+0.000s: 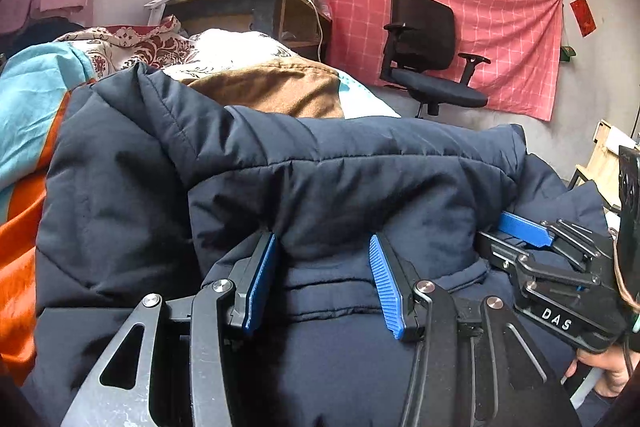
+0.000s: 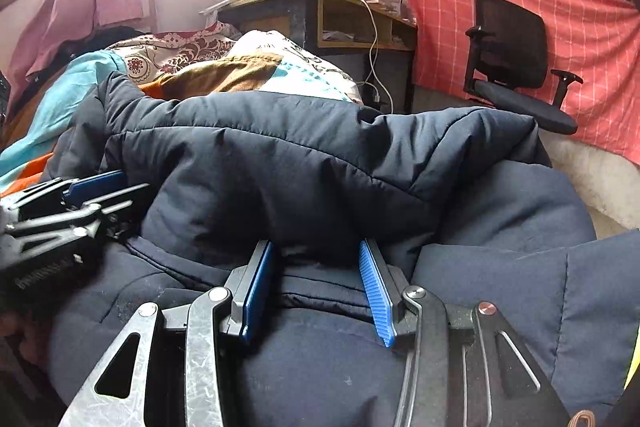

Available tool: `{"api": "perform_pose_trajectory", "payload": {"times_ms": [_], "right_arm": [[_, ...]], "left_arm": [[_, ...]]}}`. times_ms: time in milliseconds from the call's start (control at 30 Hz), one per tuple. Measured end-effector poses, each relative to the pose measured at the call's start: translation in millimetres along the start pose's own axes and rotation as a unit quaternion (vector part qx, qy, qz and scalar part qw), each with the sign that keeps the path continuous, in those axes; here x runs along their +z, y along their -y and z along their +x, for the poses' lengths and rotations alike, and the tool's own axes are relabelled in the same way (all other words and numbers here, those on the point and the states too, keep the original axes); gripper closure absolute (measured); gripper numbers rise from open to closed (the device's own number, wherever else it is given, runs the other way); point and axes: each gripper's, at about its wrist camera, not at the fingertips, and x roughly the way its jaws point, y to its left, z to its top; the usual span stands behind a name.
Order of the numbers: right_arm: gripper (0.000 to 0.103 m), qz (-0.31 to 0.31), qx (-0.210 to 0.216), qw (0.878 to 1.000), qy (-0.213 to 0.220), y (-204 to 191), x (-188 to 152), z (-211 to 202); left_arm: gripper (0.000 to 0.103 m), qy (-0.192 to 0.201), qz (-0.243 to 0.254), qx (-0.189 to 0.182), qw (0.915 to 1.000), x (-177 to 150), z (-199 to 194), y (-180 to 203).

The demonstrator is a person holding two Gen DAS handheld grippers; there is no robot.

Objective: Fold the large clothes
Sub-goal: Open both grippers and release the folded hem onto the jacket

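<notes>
**A:** Where is the garment?

**B:** A large navy padded jacket (image 1: 280, 163) lies bunched on a bed, filling the lower half of both wrist views. A thick fold of it rises in a ridge just ahead of both tools.

**A:** What are the tools doing?

**B:** The left gripper (image 1: 324, 259) has its jaws apart, with a hump of jacket fabric sitting between the blue pads, not pinched. The right gripper (image 2: 316, 263) is the same: jaws apart, straddling a fold. The two sit close, side by side on the jacket.

**A:** What lies around it?

**B:** Behind the jacket is a heap of bedding (image 2: 200, 63), floral, brown, turquoise and orange. Beyond that stands a wooden desk (image 2: 320, 11) with a white cable hanging down its front. A black office chair (image 1: 428, 55) stands against a red checked cloth (image 1: 460, 27) pinned to the wall. The raised jacket ridge hides the bed surface directly ahead.
</notes>
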Motion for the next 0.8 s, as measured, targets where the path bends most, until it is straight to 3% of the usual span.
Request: {"api": "perform_pose_trajectory", "payload": {"times_ms": [133,333,500,533,600,800], "right_arm": [[0.061,0.002,0.005,1.000,0.009,0.1,-0.2,-5.4],[0.056,0.035,0.054,0.998,0.001,14.6,7.8,-18.5],[0.056,0.056,0.065,0.996,-0.014,22.4,18.0,-29.5],[0.053,0.053,0.060,0.997,-0.015,22.5,20.5,-32.7],[0.025,0.048,0.038,0.998,-0.015,24.3,22.0,-40.5],[0.024,0.078,0.035,0.996,-0.024,49.6,13.7,-60.8]], "left_arm": [[0.060,-0.001,-0.011,0.003,0.9999,0.2,-5.6,2.7],[0.053,-0.040,-0.096,-0.051,0.9933,12.7,-11.6,-13.0],[0.053,-0.061,-0.112,-0.027,0.9914,22.4,-21.2,-14.5],[0.049,-0.063,-0.114,-0.022,0.9912,21.7,-24.0,-13.9],[0.038,-0.071,-0.122,-0.027,0.9895,17.9,-29.5,-11.9],[0.036,-0.078,-0.123,-0.003,0.9893,16.5,-46.8,-4.2]]}}
